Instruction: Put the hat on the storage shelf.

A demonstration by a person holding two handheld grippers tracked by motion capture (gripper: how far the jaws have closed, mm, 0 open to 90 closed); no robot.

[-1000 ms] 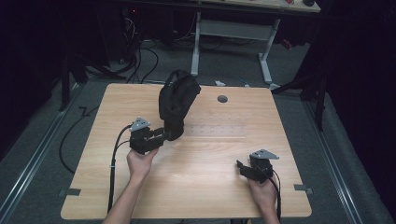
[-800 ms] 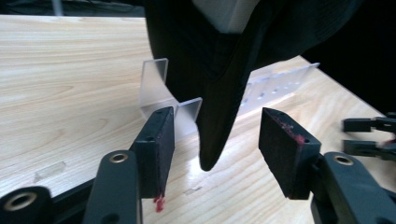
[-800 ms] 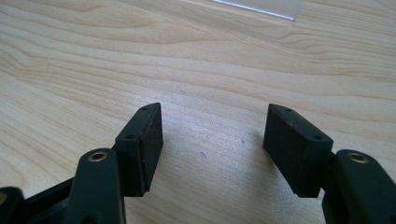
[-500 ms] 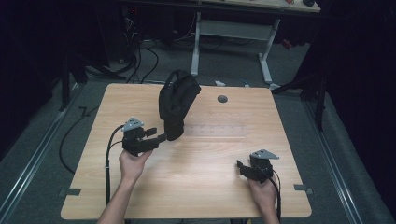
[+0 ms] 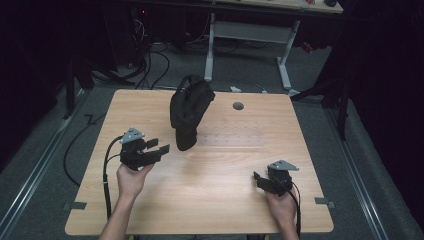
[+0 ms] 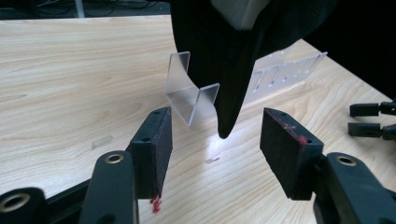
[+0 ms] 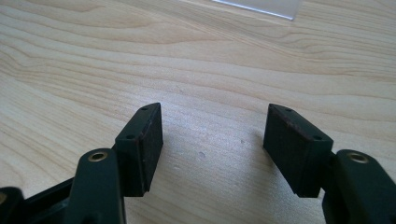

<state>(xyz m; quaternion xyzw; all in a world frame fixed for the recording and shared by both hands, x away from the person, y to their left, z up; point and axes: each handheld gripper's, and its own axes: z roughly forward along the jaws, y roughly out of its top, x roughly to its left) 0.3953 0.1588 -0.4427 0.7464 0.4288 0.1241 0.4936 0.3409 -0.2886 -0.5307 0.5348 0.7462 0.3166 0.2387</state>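
Your left gripper (image 5: 159, 149) has backed away from the black cap (image 5: 188, 115) toward the table's left side, and its jaws have just been opening: they now stand apart with nothing pressed between them. In the left gripper view the cap's peak tip (image 6: 226, 126) hangs just ahead of the gap between the pads (image 6: 154, 149), clear of both. That reads as a release, so the cap looks to be left draped over the clear plastic stand (image 6: 192, 95), which sits near the middle of the table, slightly toward the far edge, with a clear perforated strip (image 5: 231, 140) lying flat just to its right. Your right gripper (image 5: 261, 180) rests low near the front right corner, well apart from the cap, jaws wide with only bare wood between them. The table (image 5: 220, 200) is pale wood grain with a small round grommet hole (image 5: 238, 106) near the far edge. The room around it is dark: grey floor, cables (image 5: 145, 65) trailing behind the table, and the white legs of another desk (image 5: 285, 65) farther back.
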